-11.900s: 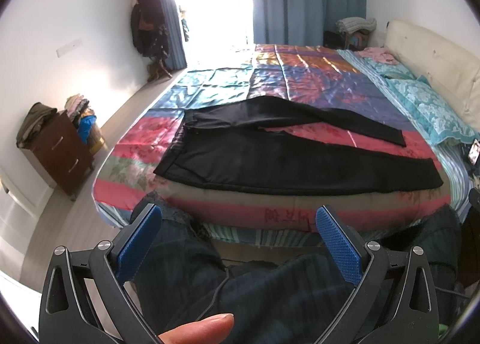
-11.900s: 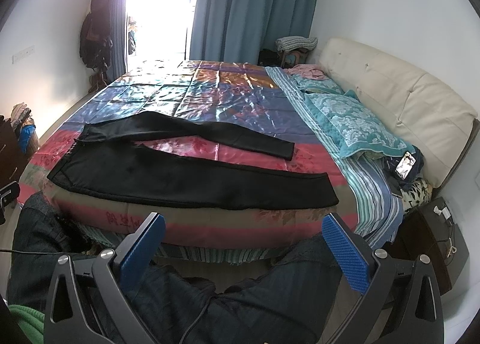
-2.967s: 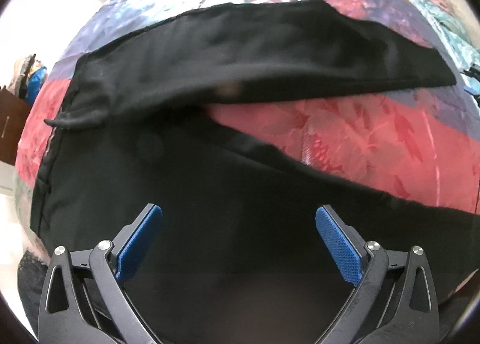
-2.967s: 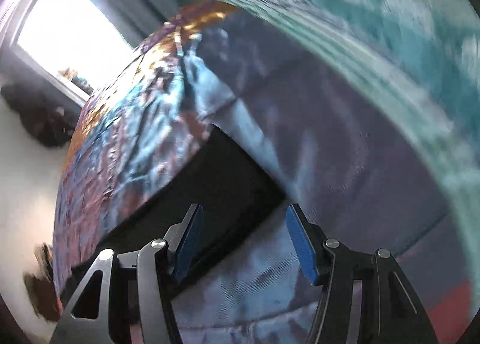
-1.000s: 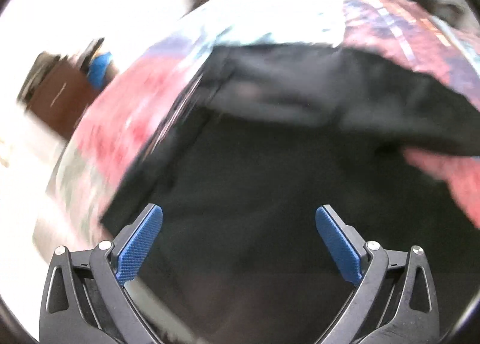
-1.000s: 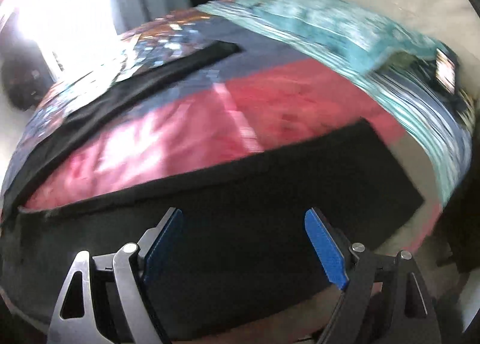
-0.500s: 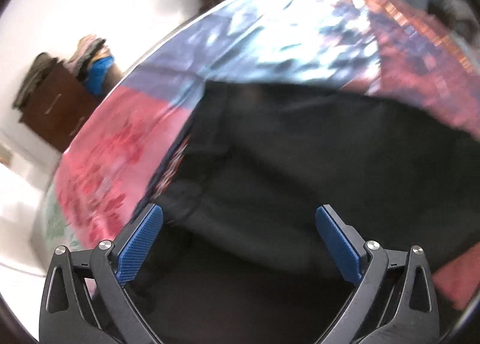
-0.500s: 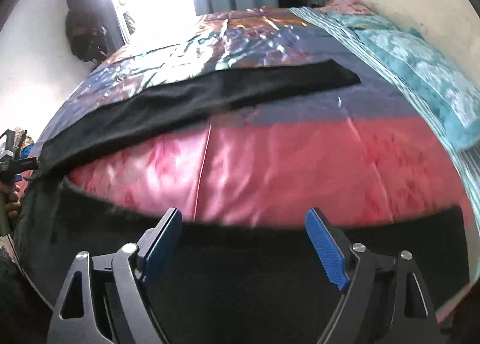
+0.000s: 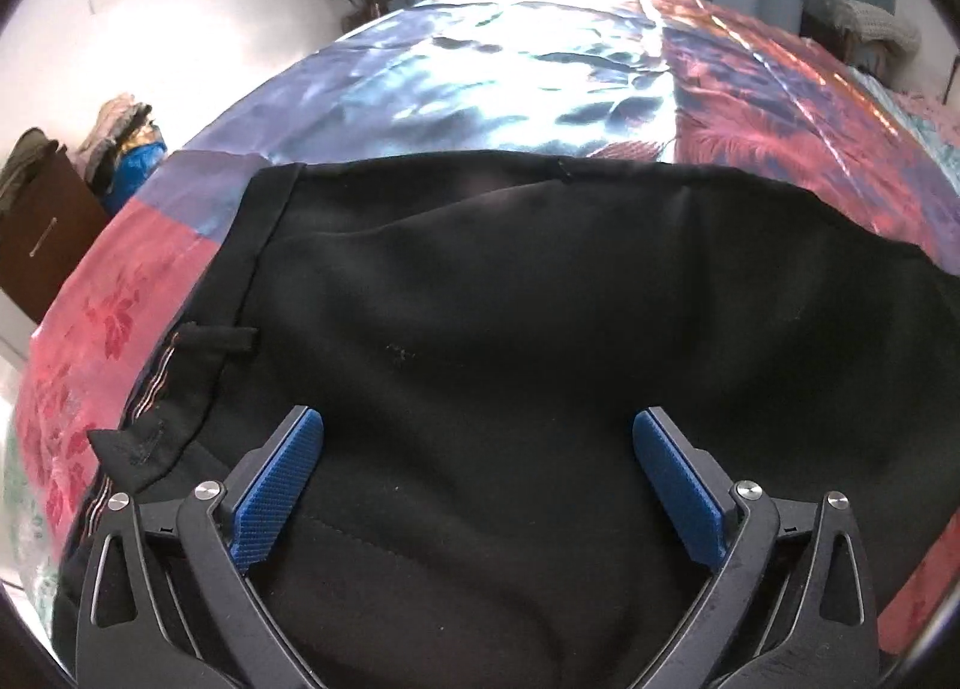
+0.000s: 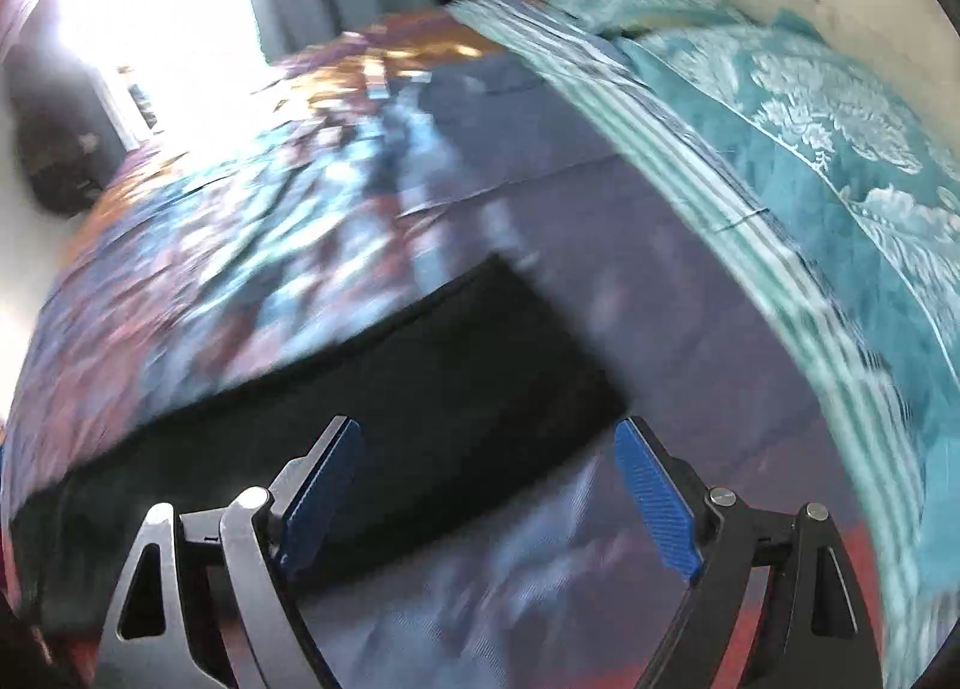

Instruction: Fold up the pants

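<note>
Black pants [image 9: 510,299] lie flat on the colourful satin bedspread [image 9: 540,77]. In the left wrist view the waistband runs down the left side, with a belt loop [image 9: 219,338] sticking out. My left gripper [image 9: 477,488] is open and empty, low over the seat of the pants near the waistband. In the right wrist view, which is blurred, the far pant leg [image 10: 420,389] ends in a hem at the middle. My right gripper [image 10: 486,485] is open and empty, just above that hem end.
A brown dresser [image 9: 36,227] with piled clothes stands left of the bed. Teal pillows [image 10: 840,149] and a striped sheet [image 10: 690,149] lie on the bed's right side by a cream headboard. A bright window and blue curtains are at the back.
My left gripper has moved in closer over the waist end of the pants. My right gripper has swung from the near leg across the bed to the far leg's hem.
</note>
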A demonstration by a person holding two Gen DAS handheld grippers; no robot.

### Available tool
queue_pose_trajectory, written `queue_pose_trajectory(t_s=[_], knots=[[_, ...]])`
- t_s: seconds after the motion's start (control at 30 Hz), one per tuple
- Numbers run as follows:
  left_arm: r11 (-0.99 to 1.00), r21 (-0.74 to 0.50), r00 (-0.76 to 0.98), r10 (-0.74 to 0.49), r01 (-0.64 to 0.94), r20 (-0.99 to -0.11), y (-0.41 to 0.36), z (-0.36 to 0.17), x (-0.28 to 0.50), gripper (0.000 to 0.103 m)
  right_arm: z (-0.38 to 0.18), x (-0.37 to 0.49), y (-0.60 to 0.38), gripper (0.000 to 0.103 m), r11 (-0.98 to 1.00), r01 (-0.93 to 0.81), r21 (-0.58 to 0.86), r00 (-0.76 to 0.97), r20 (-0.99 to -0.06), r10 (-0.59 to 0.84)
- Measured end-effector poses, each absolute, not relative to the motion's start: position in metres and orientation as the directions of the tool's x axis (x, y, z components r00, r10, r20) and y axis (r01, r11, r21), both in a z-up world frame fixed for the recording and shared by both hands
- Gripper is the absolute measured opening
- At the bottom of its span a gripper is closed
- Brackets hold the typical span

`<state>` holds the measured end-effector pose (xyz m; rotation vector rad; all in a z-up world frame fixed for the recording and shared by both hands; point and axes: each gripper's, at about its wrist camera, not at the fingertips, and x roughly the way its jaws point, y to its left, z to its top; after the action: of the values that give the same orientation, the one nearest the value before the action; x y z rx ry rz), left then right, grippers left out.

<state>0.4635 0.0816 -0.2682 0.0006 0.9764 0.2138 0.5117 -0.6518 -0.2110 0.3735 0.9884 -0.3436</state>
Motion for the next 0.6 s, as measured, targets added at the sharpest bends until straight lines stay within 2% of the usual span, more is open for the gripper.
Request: queue_pose_trajectory(t_s=[0.13, 0.27, 0.3, 0.37, 0.4, 0.47, 0.6], knots=[[0.98, 0.083, 0.56, 0.171, -0.179, -0.811, 0.082, -0.27, 0.461, 0.103, -0.236, 0.564, -0.677, 0.086, 0.877, 0.439, 0.194, 0.447, -0.894, -0.026], [0.981, 0.074, 0.576, 0.165, -0.179, -0.801, 0.086, -0.273, 0.462, 0.102, -0.257, 0.601, -0.674, 0.085, 0.913, 0.402, 0.069, 0.396, -0.912, -0.106], [0.981, 0.075, 0.579, 0.167, -0.179, -0.798, 0.085, -0.274, 0.463, 0.102, -0.265, 0.606, -0.673, 0.081, 0.918, 0.389, 0.078, 0.385, -0.919, -0.085], [0.981, 0.075, 0.582, 0.168, -0.181, -0.795, 0.086, -0.274, 0.464, 0.102, -0.269, 0.607, -0.671, 0.037, 0.932, 0.351, 0.087, 0.391, -0.918, -0.062], [0.981, 0.076, 0.585, 0.169, -0.181, -0.793, 0.086, -0.275, 0.464, 0.102, -0.262, 0.602, -0.668, 0.024, 0.938, 0.339, 0.072, 0.421, -0.903, -0.082], [0.98, 0.076, 0.587, 0.17, -0.182, -0.792, 0.085, -0.275, 0.463, 0.102, -0.246, 0.585, -0.659, 0.017, 0.943, 0.322, 0.088, 0.484, -0.871, -0.084], [0.98, 0.083, 0.584, 0.176, -0.183, -0.792, 0.084, -0.275, 0.464, 0.102, -0.184, 0.511, -0.626, 0.015, 0.967, 0.222, 0.125, 0.652, -0.756, -0.051]])
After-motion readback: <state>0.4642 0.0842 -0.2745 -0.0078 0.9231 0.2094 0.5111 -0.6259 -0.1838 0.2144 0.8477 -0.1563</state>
